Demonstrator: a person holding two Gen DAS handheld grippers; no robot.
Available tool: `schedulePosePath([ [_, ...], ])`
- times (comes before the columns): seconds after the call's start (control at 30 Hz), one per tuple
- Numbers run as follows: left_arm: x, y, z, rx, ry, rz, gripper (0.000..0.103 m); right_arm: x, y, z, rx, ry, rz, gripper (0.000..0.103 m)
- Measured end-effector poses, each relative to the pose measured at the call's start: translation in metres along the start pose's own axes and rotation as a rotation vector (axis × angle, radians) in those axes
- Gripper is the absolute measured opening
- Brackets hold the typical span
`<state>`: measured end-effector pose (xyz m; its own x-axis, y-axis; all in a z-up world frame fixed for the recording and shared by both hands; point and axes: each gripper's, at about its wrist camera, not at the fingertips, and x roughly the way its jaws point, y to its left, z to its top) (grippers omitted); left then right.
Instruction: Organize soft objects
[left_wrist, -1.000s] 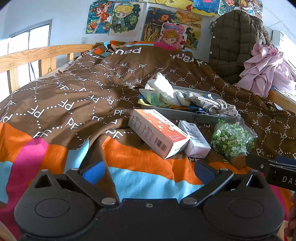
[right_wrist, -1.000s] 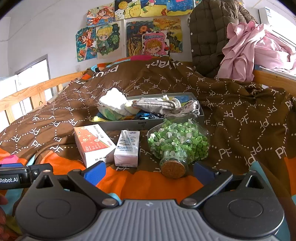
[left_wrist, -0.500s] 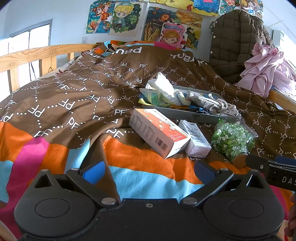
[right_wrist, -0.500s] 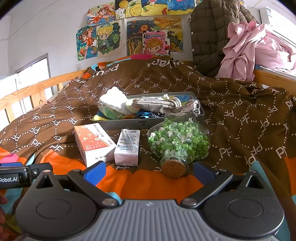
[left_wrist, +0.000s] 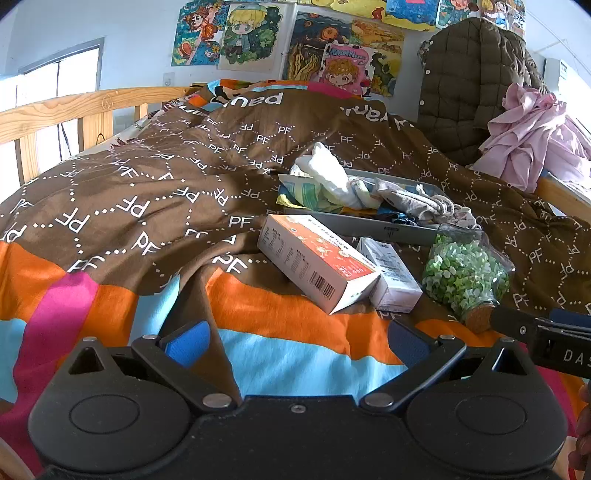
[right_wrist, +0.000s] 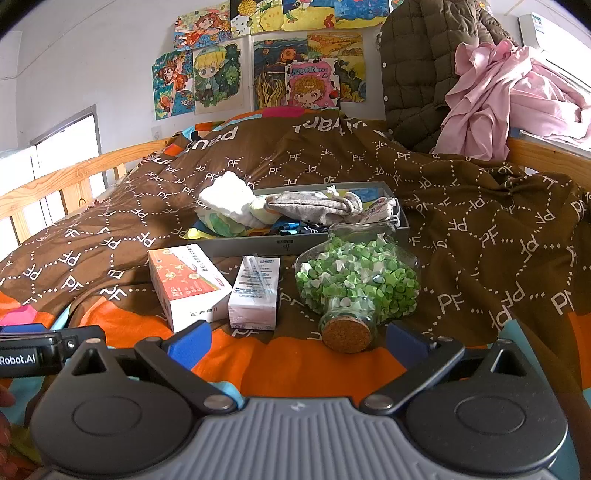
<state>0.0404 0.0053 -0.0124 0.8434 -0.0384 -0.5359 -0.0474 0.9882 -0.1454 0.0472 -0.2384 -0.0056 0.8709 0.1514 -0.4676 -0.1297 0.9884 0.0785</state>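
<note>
The left gripper (left_wrist: 295, 341) sits at the bottom of its frame with its two blue-padded fingers (left_wrist: 186, 341) spread wide apart, holding nothing and hovering over the striped part of the bedspread (left_wrist: 147, 192). The right gripper (right_wrist: 297, 341) is likewise spread wide and empty, its fingers framing a cork-stoppered glass bottle (right_wrist: 356, 284) that lies on its side just beyond them, not touched. That one bottle is round-bellied, clear and packed with small green and white folded stars. Left of it lie two cardboard boxes side by side: one larger orange-and-white box (right_wrist: 186, 284) and one smaller white carton (right_wrist: 255, 291). Behind them, in the middle of the frame, rests one shallow grey rectangular tray (right_wrist: 258, 243) holding the soft things: a crumpled white cloth (right_wrist: 229, 201) at its left end, a grey knitted pouch (right_wrist: 314, 206) with a cord across the middle, and other bits of coloured fabric I cannot tell apart. The bedspread is brown with dotted hexagons and white letters. At the upper right hang one quilted olive jacket (right_wrist: 417, 74) and one pink garment (right_wrist: 498, 96)
</note>
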Motion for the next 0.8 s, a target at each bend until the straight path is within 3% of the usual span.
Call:
schedulePosePath([
  [0.8, 0.0000, 0.0012, -0.0011, -0.001, 0.004, 0.002, 0.102, 0.0014, 0.0006, -0.0008, -0.005, 0.018, 0.001, 0.103],
])
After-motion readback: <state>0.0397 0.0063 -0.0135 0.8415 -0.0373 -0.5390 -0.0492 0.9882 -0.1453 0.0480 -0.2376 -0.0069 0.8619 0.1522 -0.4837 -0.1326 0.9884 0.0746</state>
